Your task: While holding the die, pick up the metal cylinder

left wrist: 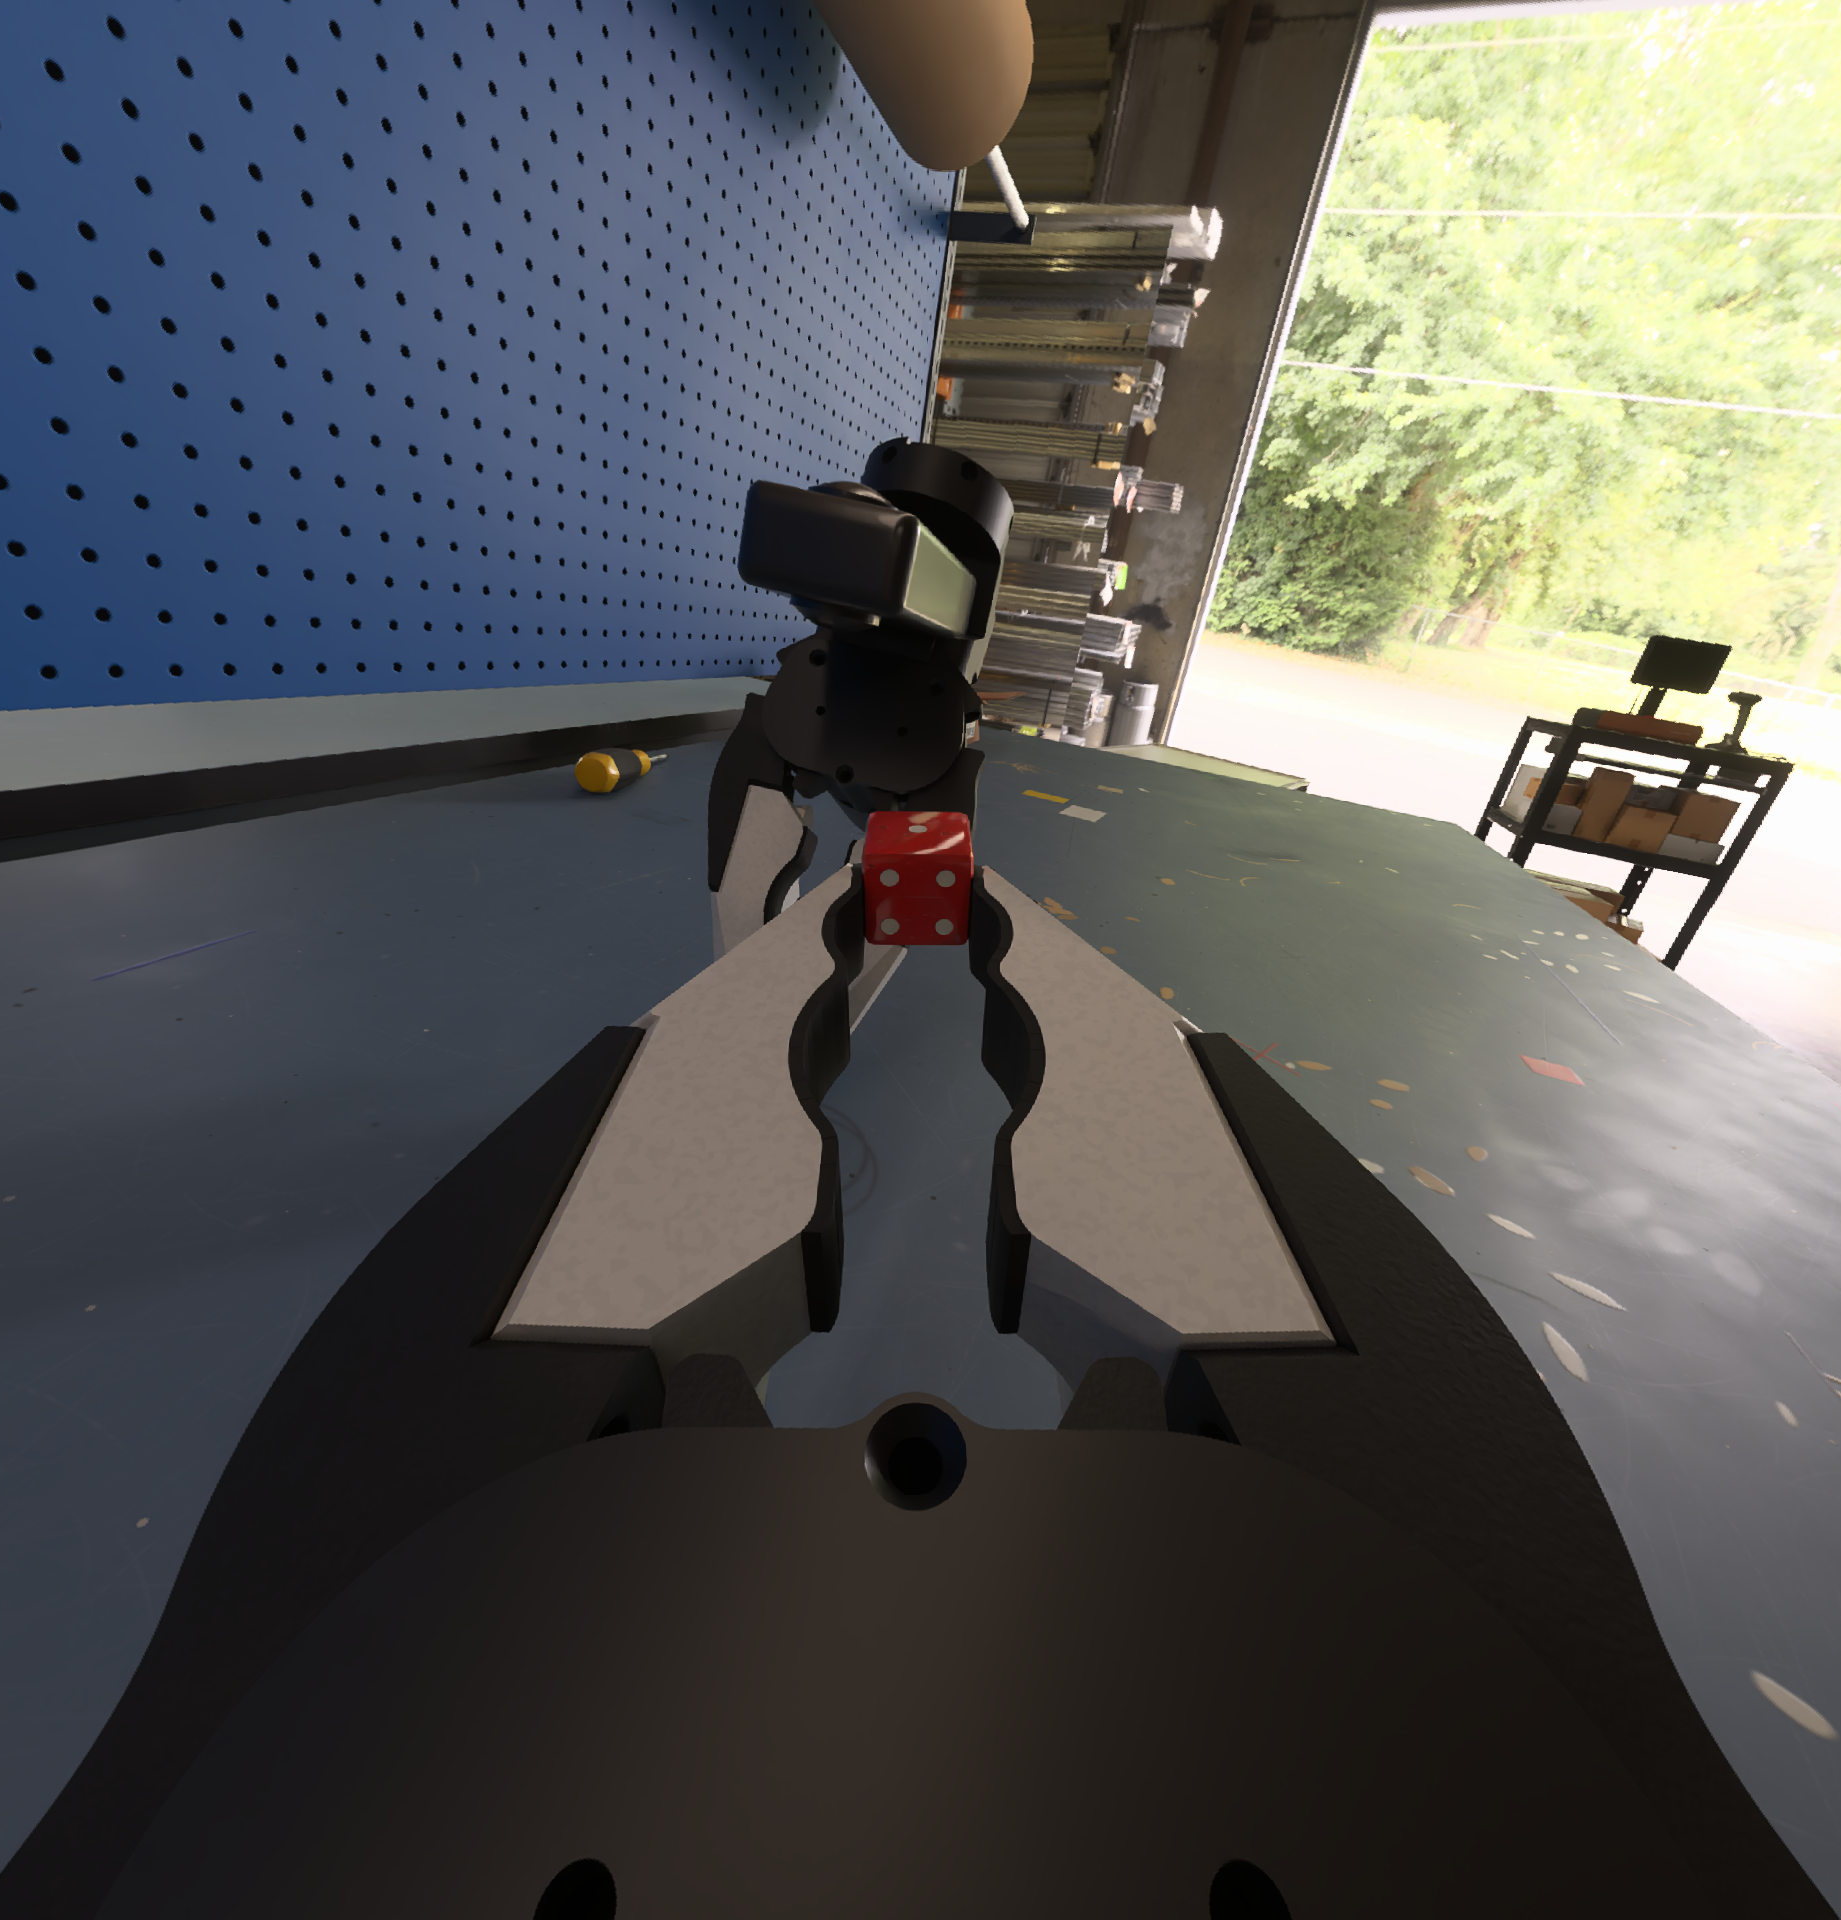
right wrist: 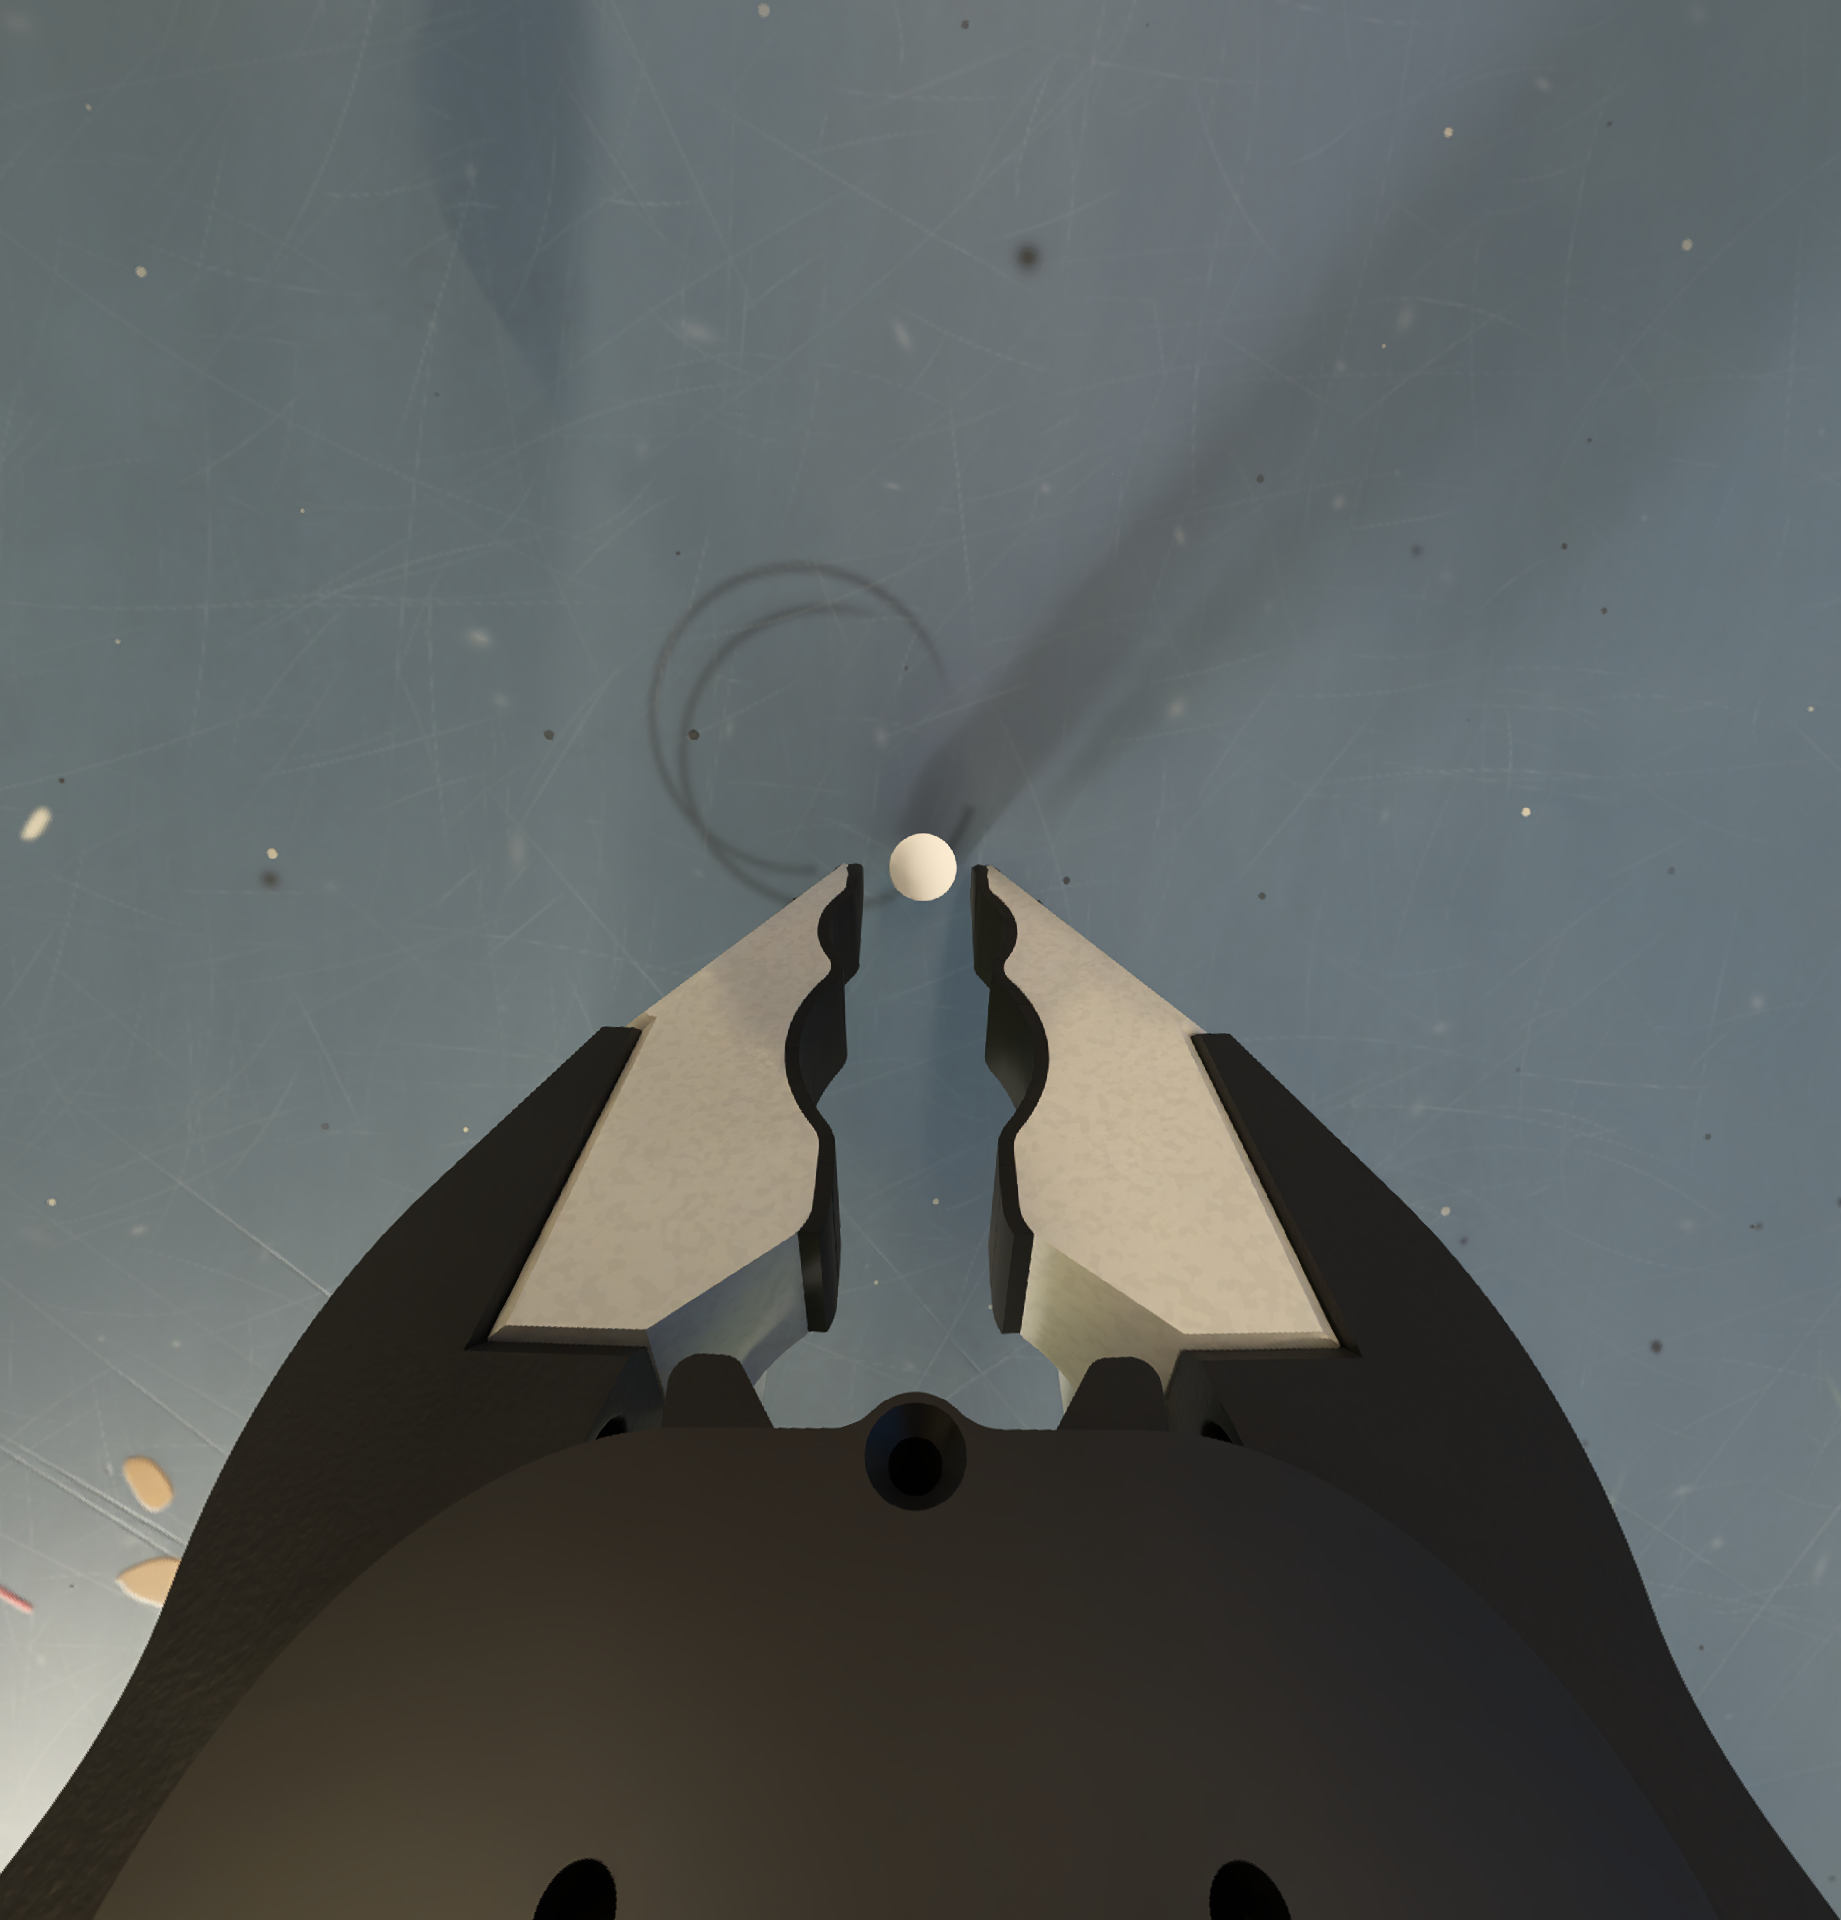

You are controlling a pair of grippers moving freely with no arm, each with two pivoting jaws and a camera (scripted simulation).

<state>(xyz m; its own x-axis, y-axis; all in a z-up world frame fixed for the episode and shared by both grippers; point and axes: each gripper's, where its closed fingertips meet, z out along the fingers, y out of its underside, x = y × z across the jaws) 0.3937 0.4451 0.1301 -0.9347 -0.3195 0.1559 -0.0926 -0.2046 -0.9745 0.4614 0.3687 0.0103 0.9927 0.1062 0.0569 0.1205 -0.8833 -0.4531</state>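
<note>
My left gripper (left wrist: 916,883) is shut on a red die (left wrist: 917,879) with white pips and holds it at the fingertips above the grey-blue table (left wrist: 272,1039). The right gripper's body (left wrist: 864,717) hangs just behind the die, pointing down at the table. In the right wrist view the metal cylinder (right wrist: 922,865) stands upright, seen end-on as a small pale disc. My right gripper (right wrist: 916,878) is open, its tips on either side of the disc and not touching it. The cylinder is hidden in the left wrist view.
A blue pegboard (left wrist: 376,364) walls the table's far side, with a wooden handle (left wrist: 937,73) hanging near its top. A yellow-handled screwdriver (left wrist: 609,770) lies by the back edge. The table ends at the right, where a black cart (left wrist: 1633,800) stands.
</note>
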